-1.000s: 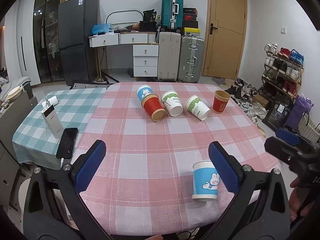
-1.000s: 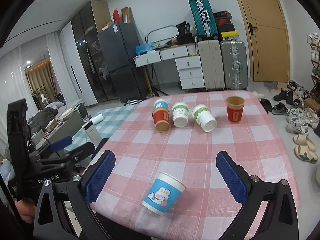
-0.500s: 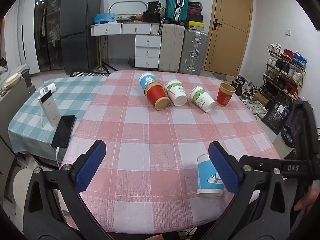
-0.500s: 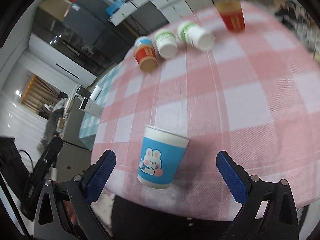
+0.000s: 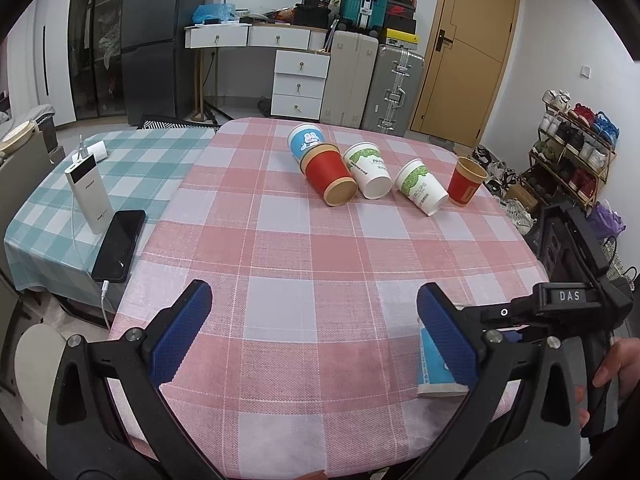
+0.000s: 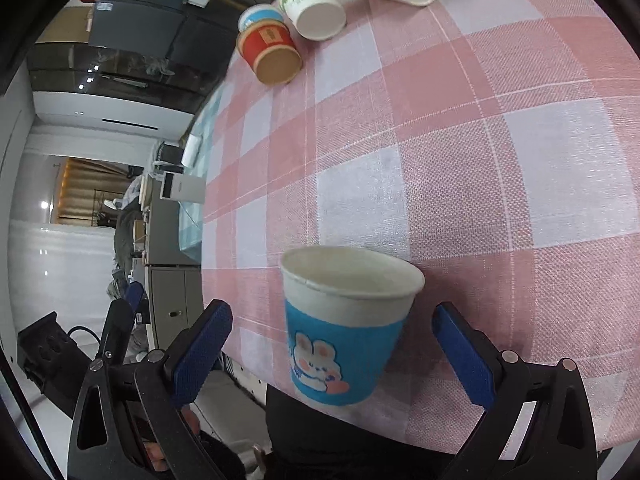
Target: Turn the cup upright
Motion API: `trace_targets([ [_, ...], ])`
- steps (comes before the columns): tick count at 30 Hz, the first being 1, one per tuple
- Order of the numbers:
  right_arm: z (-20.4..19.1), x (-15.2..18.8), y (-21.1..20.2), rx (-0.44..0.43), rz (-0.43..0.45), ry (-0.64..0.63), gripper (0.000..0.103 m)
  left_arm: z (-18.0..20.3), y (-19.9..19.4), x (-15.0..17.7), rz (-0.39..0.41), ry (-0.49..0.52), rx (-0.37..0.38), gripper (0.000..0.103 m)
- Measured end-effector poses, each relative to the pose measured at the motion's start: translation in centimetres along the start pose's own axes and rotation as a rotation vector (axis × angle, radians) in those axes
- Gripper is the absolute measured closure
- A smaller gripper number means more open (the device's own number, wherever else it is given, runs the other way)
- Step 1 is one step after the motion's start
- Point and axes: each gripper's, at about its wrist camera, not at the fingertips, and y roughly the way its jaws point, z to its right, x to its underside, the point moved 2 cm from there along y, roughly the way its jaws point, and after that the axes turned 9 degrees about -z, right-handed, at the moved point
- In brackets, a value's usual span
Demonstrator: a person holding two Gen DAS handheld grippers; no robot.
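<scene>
A blue paper cup with a bunny print (image 6: 340, 336) stands upside down at the near edge of the pink checked table (image 6: 460, 140). My right gripper (image 6: 332, 354) is open, with its blue pads on either side of the cup and apart from it. In the left wrist view the cup (image 5: 434, 368) is partly hidden behind my left gripper's right finger. My left gripper (image 5: 316, 336) is open and empty above the table's near edge. The right gripper's black body (image 5: 568, 308) shows at the right of that view.
Far across the table lie a blue bunny cup (image 5: 306, 142), a red cup (image 5: 330, 178) and two white-green cups (image 5: 368, 170) (image 5: 420, 186) on their sides. A red cup (image 5: 466, 180) stands upright. A power bank (image 5: 88, 192) and phone (image 5: 119, 244) lie on the green cloth at left.
My right gripper has tilted down and closed in on the near blue cup, which now sits between its fingers. My left gripper has drawn slightly nearer the table.
</scene>
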Motion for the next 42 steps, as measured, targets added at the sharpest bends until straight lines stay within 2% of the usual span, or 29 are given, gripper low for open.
trace_targets([
  [1, -0.1, -0.3, 0.3, 0.011, -0.018, 0.003, 0.004, -0.3, 0.3, -0.1, -0.002, -0.007, 0.001, 0.001],
  [2, -0.2, -0.5, 0.6, 0.022, -0.031, -0.002, 0.014, -0.5, 0.4, -0.1, -0.004, -0.012, 0.002, 0.001],
  [4, -0.5, -0.8, 1.1, 0.046, -0.055, -0.005, 0.026, -0.9, 0.8, -0.2, -0.009, -0.021, 0.003, 0.001],
  [8, -0.9, -1.2, 1.7, 0.073, -0.048, -0.016, 0.037, -1.6, 1.4, -0.2, -0.015, -0.035, 0.004, 0.001],
  [12, -1.7, -1.4, 1.3, 0.082, 0.002, -0.061, 0.04, -1.9, 1.8, -0.1, -0.022, -0.043, 0.009, 0.001],
  [15, -2.4, -1.3, 0.1, 0.112, 0.078, -0.11, 0.04, -2.0, 2.0, -0.1, -0.027, -0.048, 0.012, 0.001],
  [18, -3.1, -0.9, -1.1, 0.204, 0.19, -0.172, 0.04, -2.0, 1.9, -0.1, -0.024, -0.046, 0.012, 0.001],
  [21, -3.8, 0.4, -2.2, 0.341, 0.323, -0.272, 0.04, -1.9, 1.6, -0.1, -0.015, -0.043, 0.007, 0.001],
  [27, -4.0, 2.8, -3.8, 0.39, 0.496, -0.405, 0.04, -1.6, 1.4, -0.1, -0.02, -0.062, 0.005, 0.001],
  [30, -3.8, 3.2, -4.0, 0.421, 0.591, -0.424, 0.04, -1.0, 1.3, 0.0, -0.022, -0.061, 0.015, 0.001],
  [34, -2.3, 3.5, -3.6, 0.473, 0.676, -0.383, 0.04, -0.1, 2.2, 0.0, -0.029, -0.05, 0.005, 0.001],
  [39, -1.9, 4.6, -2.4, 0.591, 0.807, -0.425, 0.038, 0.7, 2.6, 0.4, -0.04, -0.043, -0.001, 0.001],
  [40, -1.9, 4.8, -2.0, 0.622, 0.802, -0.429, 0.038, 0.8, 2.7, 0.4, -0.04, -0.038, -0.003, 0.001],
  [42, -2.0, 5.5, -1.2, 0.631, 0.81, -0.465, 0.038, 1.1, 2.9, 0.6, -0.04, -0.031, -0.007, 0.001],
])
